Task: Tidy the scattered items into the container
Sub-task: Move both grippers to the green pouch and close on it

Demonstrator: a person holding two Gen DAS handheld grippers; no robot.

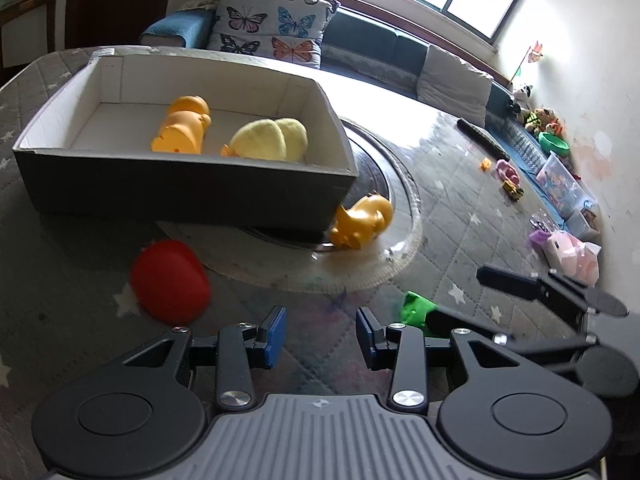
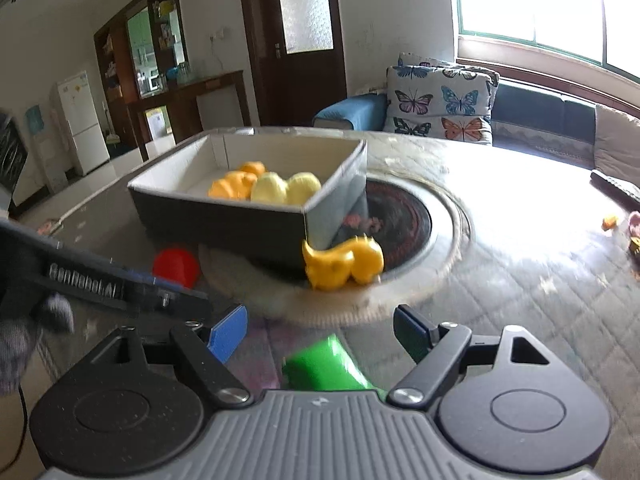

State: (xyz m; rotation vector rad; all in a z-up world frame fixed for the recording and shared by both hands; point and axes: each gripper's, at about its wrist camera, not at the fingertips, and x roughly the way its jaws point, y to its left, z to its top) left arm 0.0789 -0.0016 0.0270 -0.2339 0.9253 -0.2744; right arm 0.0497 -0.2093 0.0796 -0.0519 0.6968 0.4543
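Note:
A grey box [image 1: 192, 188] with white inside walls sits on the quilted table and holds an orange toy [image 1: 182, 128] and a pale yellow toy [image 1: 268, 140]. An orange toy animal [image 1: 362, 222] lies by the box's near right corner; it also shows in the right wrist view [image 2: 344, 262]. A red toy [image 1: 170, 280] lies on the table left of my left gripper [image 1: 322, 332], which is open and empty. A green toy [image 2: 324, 364] lies between the fingers of my right gripper [image 2: 320, 334], which is open. The box [image 2: 224, 216] and the red toy [image 2: 176, 266] show there too.
A round glass-rimmed inset [image 1: 400, 208] lies under the box. A sofa with butterfly cushions [image 1: 272, 28] stands behind the table. Small toys [image 1: 508, 176] and a remote [image 1: 482, 138] lie at the far right of the table.

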